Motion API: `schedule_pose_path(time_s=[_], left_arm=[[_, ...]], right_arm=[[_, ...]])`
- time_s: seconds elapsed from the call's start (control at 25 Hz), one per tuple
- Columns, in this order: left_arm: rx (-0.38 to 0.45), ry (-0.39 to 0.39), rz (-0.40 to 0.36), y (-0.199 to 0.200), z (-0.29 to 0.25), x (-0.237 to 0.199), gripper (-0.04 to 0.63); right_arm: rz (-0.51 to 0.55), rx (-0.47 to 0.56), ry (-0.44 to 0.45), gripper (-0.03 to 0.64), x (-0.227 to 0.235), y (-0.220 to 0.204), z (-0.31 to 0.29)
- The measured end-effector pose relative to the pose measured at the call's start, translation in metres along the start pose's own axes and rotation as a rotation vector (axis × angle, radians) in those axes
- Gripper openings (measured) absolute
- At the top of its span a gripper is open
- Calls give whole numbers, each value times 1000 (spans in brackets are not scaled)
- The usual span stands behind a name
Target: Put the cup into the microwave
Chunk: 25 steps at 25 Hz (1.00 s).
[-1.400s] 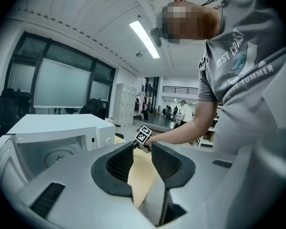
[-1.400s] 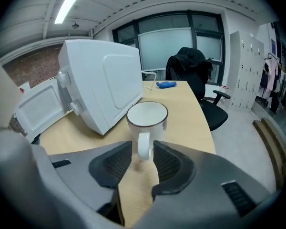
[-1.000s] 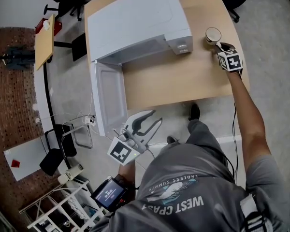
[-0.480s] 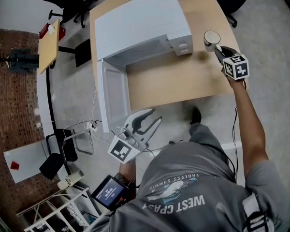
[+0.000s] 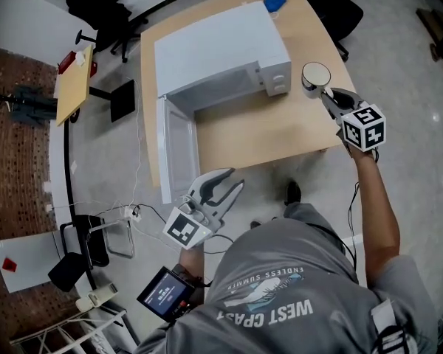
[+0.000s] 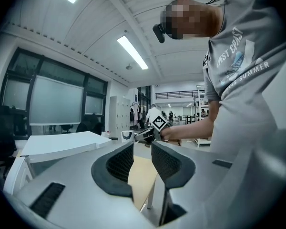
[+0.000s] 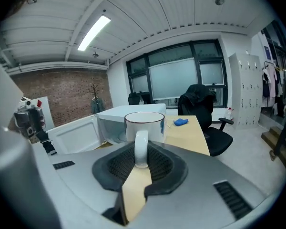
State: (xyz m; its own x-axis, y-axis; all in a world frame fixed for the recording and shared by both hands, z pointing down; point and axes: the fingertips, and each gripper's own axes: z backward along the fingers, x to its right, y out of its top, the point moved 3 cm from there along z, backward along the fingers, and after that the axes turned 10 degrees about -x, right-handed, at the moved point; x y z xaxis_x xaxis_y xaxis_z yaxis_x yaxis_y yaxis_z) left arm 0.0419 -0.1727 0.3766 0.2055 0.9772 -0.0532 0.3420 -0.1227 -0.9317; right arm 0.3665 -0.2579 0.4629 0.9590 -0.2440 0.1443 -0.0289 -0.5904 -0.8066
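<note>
Now, right gripper [image 5: 326, 94] clamped on the handle of white mug [image 5: 315, 75], mug upright in air beside open microwave [image 5: 214, 50], left gripper [image 5: 223, 186] empty, jaws apart, off wooden table [image 5: 266, 131]

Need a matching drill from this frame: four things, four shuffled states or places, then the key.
Things
1. white ceramic cup
2. door of the white microwave
3. small blue item
4. left gripper

States or places
A. jaws apart, nothing between them
B. swung open
C. handle clamped in the jaws of the right gripper
D. lying on the light wooden table, beyond the microwave

Pairs: 1-C, 2-B, 3-D, 4-A
</note>
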Motion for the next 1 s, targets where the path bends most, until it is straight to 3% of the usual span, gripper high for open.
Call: schedule_pose_path(time_s=[0.2,0.32,0.68,1.0], left_arm=[[64,2,-36,15,41,-5,110],[115,22,-17,11,68,-14,110],[130,27,-38,-6,129,-29,110],[162,-24,-117,-13,152,-22,110]], right_arm=[[48,49,42,69,-75,37,56],[95,61,73,69,-122,52,72],[232,91,201,69,-277,75,104],[299,83,274,69,-368,69,109]])
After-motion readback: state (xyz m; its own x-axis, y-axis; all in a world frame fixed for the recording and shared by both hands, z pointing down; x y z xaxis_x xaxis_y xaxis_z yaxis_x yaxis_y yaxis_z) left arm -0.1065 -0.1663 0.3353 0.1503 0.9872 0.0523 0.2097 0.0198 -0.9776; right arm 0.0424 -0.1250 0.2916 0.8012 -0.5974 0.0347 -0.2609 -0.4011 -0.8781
